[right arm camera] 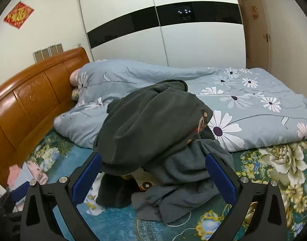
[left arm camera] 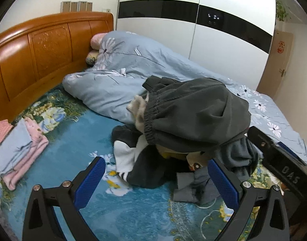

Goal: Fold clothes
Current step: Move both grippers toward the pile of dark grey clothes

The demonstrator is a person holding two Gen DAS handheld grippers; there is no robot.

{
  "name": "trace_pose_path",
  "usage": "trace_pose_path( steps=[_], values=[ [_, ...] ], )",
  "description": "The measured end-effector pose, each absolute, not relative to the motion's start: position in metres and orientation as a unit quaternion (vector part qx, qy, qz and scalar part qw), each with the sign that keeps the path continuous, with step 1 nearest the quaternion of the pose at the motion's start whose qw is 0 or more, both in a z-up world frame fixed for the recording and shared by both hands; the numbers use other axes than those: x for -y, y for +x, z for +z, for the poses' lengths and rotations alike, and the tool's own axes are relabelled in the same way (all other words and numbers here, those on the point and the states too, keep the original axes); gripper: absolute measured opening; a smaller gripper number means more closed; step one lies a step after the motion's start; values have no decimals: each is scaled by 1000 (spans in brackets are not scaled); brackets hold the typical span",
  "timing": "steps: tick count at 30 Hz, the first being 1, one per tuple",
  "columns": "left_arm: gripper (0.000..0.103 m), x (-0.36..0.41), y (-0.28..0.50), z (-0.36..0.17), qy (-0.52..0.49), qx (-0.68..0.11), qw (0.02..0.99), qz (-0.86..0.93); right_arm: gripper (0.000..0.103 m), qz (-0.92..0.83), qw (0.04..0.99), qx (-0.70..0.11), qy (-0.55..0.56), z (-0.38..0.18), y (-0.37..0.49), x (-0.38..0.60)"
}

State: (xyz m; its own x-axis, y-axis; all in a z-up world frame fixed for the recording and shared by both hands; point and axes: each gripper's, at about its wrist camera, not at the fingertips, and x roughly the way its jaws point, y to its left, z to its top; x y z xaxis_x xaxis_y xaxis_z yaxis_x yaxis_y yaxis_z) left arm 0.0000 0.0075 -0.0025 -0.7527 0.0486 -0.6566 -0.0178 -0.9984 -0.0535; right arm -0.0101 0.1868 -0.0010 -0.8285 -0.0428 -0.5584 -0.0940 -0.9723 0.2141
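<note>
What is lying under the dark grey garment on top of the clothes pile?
Under the dark grey garment show a blue-grey cloth, a black piece with white stripes and some yellow fabric. The rest is covered.

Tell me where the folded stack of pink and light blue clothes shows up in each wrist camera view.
Left wrist view: the folded stack lies at the far left, on the teal floral bedspread below the wooden headboard.
Right wrist view: the folded stack sits at the lower left edge, blurred, just beyond the left finger of the right tongs.
Shared landmark: the dark grey pile of clothes at centre.
</note>
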Motion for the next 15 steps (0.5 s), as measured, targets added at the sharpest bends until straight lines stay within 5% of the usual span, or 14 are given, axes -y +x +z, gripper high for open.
trace_pose_path(
  steps=[15],
  values=[
    [103, -9, -8, -12, -350, 45, 37, 935, 103, 946, 8, -78, -314, -7, -12, -177]
  ],
)
